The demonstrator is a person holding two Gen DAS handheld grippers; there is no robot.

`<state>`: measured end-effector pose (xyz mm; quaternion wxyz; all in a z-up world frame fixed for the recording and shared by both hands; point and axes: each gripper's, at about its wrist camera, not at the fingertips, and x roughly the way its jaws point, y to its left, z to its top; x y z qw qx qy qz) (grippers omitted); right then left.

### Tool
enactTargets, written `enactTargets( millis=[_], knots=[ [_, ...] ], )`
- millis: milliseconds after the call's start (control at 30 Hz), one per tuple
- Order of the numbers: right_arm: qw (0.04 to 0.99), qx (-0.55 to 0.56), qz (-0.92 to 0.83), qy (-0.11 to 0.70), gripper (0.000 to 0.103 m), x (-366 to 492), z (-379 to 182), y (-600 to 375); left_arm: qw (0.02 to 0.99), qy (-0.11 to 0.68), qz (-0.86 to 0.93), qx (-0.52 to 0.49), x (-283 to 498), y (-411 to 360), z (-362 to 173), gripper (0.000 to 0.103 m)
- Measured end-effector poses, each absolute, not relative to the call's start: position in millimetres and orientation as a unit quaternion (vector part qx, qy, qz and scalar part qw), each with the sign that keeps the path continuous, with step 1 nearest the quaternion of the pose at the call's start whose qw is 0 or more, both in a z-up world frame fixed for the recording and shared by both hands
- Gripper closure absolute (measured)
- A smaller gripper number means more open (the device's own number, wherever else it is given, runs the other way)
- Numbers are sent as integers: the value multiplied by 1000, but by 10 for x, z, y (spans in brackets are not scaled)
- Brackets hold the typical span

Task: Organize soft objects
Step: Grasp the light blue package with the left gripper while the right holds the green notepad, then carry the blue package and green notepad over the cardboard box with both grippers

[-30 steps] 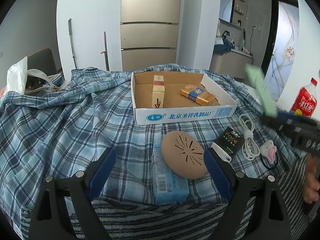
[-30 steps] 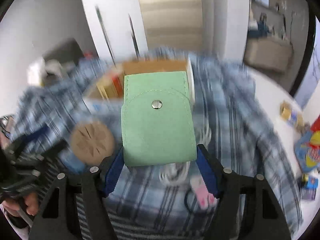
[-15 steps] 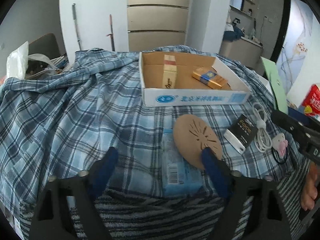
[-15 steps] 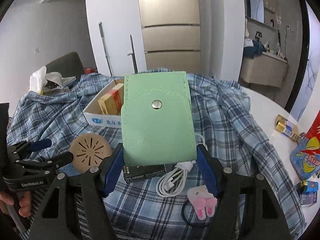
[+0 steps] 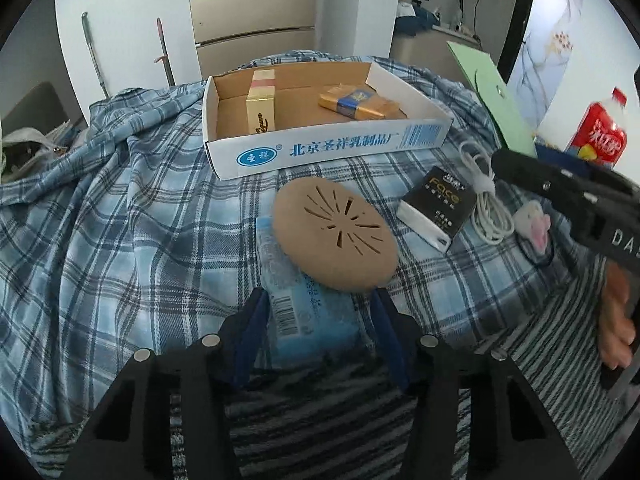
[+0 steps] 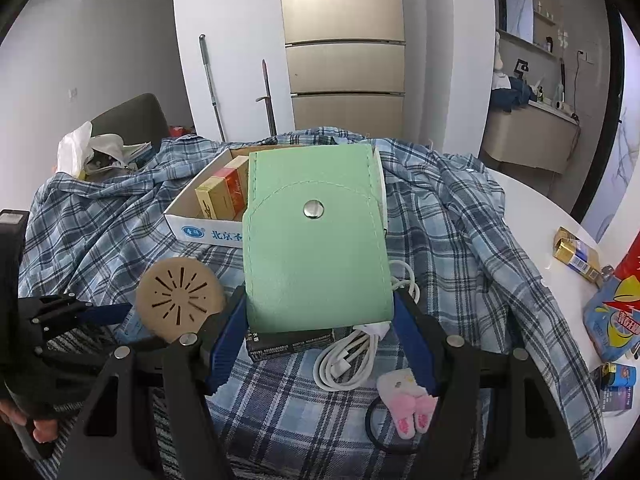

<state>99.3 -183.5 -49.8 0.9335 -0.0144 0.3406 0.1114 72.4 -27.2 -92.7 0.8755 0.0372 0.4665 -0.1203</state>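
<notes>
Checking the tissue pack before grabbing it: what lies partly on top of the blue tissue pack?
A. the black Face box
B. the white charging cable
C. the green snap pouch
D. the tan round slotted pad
D: the tan round slotted pad overlaps the far end of the blue tissue pack, just ahead of the left gripper.

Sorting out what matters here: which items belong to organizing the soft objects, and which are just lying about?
Job:
green pouch, held in right gripper
blue tissue pack, between left gripper fingers
cardboard box

Lying about:
white cable
red bottle
</notes>
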Motion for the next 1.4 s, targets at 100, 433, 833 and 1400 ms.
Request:
enactTargets(
  millis=[100,433,833,1400],
  knots=[
    [934,-14,110,341,34,993,-499,-1840,868,484,-111,27,791,-229,-989,49],
    [931,-15,108,348,34,1016,-524,-1868,878,467,-102,28,748,-202,-938,62],
    [939,-6,109,326,34,945,-465,-1879,951,285,-121,21,295,-115,-399,63],
    [965,-21,127,229,34,652,-281,-1830,976,143,-156,54,-70,-193,-162,63]
  ],
)
